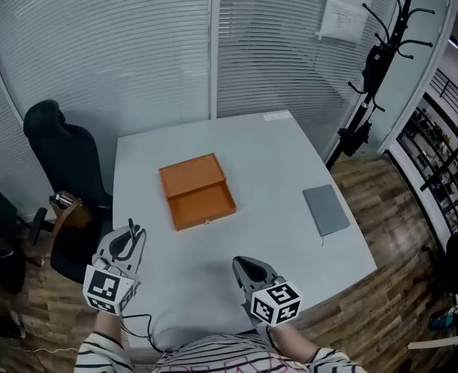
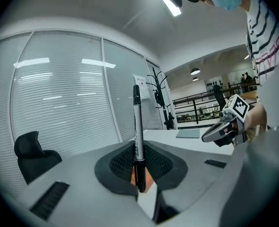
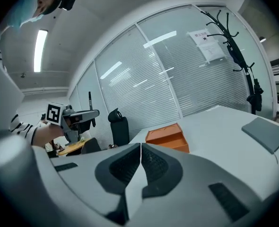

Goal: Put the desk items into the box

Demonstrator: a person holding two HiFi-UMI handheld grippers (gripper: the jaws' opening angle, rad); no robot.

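Observation:
An open orange box (image 1: pixel 197 192) lies on the white table (image 1: pixel 275 162), its lid folded back toward the far side. My left gripper (image 1: pixel 131 234) hovers at the table's near left edge, shut on a black marker pen (image 2: pixel 138 136) that stands upright between its jaws. My right gripper (image 1: pixel 243 265) is at the near edge, shut with nothing in it. The box (image 3: pixel 168 137) shows ahead in the right gripper view, and the left gripper (image 3: pixel 78 117) with the pen at the left there. A grey notebook (image 1: pixel 326 209) lies at the table's right.
A black office chair (image 1: pixel 66 169) stands off the table's left side. A black coat stand (image 1: pixel 372 76) rises at the far right. Slatted glass walls close the back. Wooden floor surrounds the table.

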